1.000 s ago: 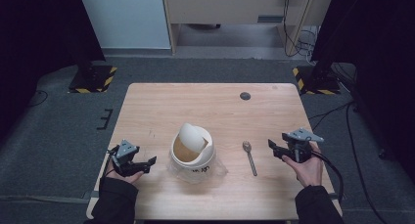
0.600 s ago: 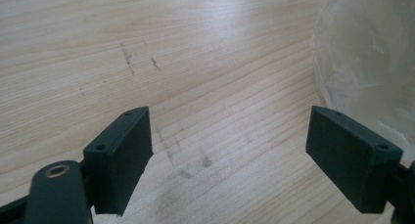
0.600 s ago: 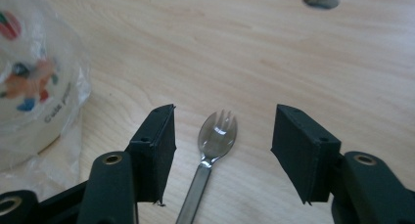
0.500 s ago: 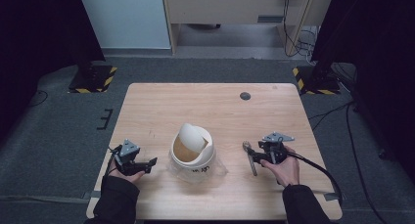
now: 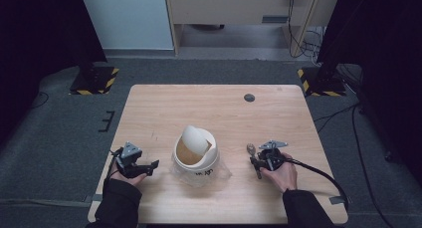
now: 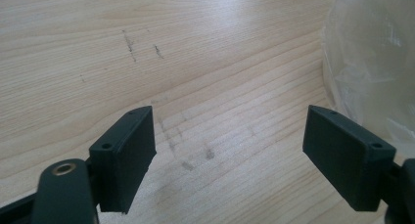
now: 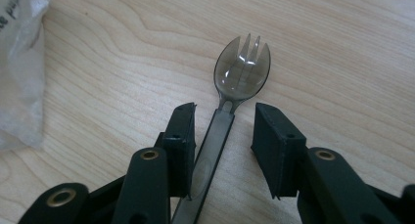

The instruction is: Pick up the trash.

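Spork (image 7: 242,67), smoky clear plastic, lies flat on the wooden table (image 5: 164,113) right of a white tub (image 5: 195,153) in a clear bag. The right gripper (image 7: 224,136) straddles its handle, jaws just closing, one pad touching, not yet clamped: the pick-up step. Next, squeeze and lift. The left gripper (image 6: 227,158) rests wide open, empty, beside the bag (image 6: 377,57). Nothing blocks.
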Available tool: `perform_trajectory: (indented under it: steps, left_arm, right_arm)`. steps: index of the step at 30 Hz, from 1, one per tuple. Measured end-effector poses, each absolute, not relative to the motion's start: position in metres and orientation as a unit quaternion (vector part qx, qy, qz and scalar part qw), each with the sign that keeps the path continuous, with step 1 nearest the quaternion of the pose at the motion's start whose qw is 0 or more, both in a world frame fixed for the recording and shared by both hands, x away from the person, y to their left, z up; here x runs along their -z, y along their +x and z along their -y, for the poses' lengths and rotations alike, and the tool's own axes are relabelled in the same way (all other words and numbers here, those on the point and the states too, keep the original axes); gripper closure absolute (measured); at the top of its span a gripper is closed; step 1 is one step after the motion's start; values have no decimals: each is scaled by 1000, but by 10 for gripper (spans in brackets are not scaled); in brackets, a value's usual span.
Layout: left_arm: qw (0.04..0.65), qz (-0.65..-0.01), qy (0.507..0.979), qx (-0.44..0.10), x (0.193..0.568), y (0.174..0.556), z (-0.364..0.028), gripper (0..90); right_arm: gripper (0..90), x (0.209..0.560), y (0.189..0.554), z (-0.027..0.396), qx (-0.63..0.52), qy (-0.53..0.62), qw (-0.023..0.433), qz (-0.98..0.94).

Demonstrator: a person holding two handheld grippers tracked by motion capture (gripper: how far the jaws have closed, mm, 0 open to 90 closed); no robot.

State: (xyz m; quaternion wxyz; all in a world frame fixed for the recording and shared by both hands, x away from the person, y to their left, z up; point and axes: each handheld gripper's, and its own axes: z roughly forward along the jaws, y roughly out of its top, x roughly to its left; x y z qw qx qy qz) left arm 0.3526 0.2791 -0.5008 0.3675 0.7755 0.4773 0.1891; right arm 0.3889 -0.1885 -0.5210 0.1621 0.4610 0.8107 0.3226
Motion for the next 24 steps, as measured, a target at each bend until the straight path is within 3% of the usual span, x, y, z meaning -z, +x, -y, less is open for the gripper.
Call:
perform_trajectory:
  steps: [9,16,24]
  left_arm:
    - [370,-475,775,-190,500,353,-279,204]
    - [379,-474,771,-194,498,353,-280,212]
    - [391,-469,766,-203,494,352,-279,224]
  right_arm:
    - [799,524,388,187,-323,447,170,-817]
    - [799,518,389,191,-335,450,170,-811]
    - [799,482,389,209,-440,438,184,-762]
